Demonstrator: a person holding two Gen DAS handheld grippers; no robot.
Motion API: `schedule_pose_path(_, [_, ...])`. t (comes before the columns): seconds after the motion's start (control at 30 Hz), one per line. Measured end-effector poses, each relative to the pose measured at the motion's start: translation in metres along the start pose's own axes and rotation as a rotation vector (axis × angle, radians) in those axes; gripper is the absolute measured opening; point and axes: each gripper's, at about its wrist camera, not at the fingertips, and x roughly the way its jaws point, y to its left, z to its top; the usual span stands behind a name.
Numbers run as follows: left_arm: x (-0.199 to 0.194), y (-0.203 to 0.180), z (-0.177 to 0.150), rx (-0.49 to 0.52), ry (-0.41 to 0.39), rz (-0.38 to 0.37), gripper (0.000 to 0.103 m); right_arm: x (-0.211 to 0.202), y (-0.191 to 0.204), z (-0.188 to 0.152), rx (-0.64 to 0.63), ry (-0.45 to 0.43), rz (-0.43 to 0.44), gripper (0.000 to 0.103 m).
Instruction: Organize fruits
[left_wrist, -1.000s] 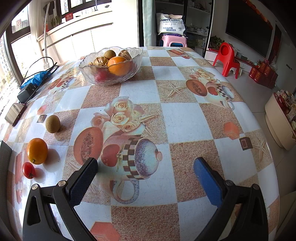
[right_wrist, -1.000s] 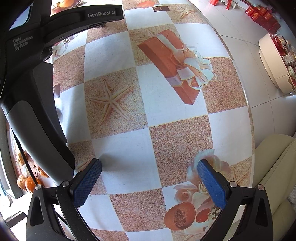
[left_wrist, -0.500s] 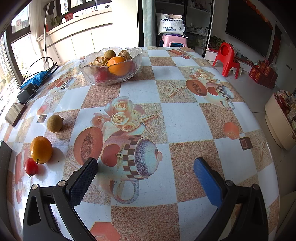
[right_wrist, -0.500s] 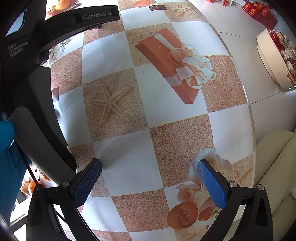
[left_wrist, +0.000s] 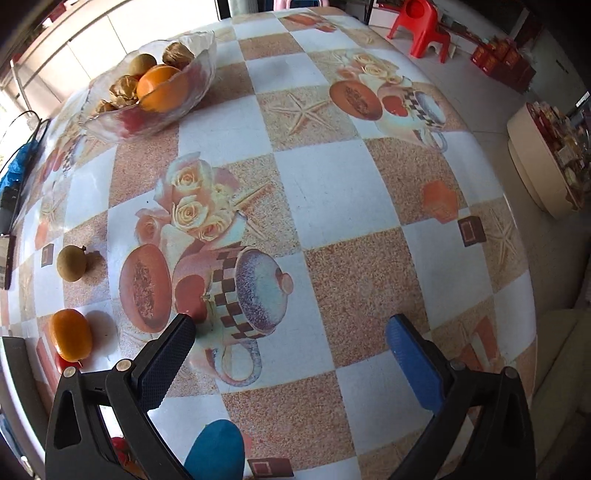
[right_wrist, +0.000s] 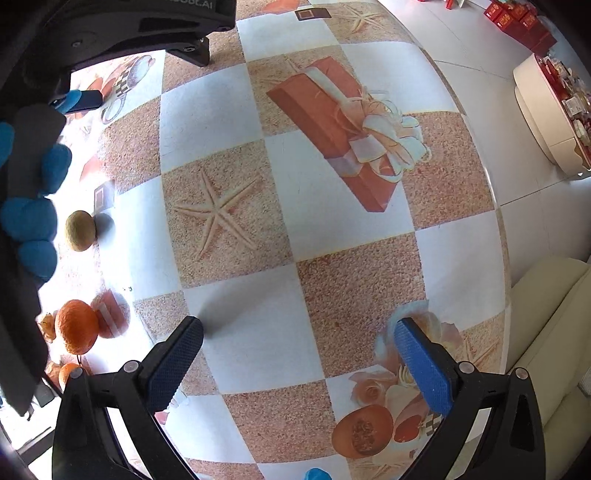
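Fruits lie loose on the counter (left_wrist: 332, 192), which is covered with a checkered cloth printed with roses, teapots and starfish. Left of the left claw (left_wrist: 288, 363), whose jaws are spread wide and hold nothing, sit an orange (left_wrist: 71, 335), a small red fruit (left_wrist: 64, 363) tucked just behind it, and a round brownish-green fruit (left_wrist: 71, 263) farther ahead. Far ahead and to the left stands a glass bowl (left_wrist: 122, 123) holding another orange and brown fruits. The right claw (right_wrist: 297, 363) is likewise spread wide and holds nothing above bare cloth; the loose fruits lie to its left, beside a blue-gloved hand (right_wrist: 31, 218).
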Motion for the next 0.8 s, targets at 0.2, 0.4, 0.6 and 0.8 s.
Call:
schedule_pose_path(0.2, [-0.069, 0.027, -0.033, 0.059, -0.108, -0.056, 0.103, -0.001, -0.002, 0.006, 0.005, -0.012, 0.000, 0.103])
schedule_pose_path(0.4, [-0.106, 0.090, -0.100, 0.088, -0.027, -0.041, 0.103, -0.005, 0.001, 0.008, -0.026, -0.034, -0.001, 0.103])
schedule_pose_path(0.6, [-0.111, 0.138, -0.181, 0.091, 0.105, 0.024, 0.103, -0.001, 0.012, 0.021, -0.030, 0.075, -0.013, 0.103])
schedule_pose_path(0.8, [-0.104, 0.147, -0.216, 0.079, 0.173, -0.019, 0.103, -0.022, 0.051, -0.002, -0.110, 0.103, 0.098, 0.103])
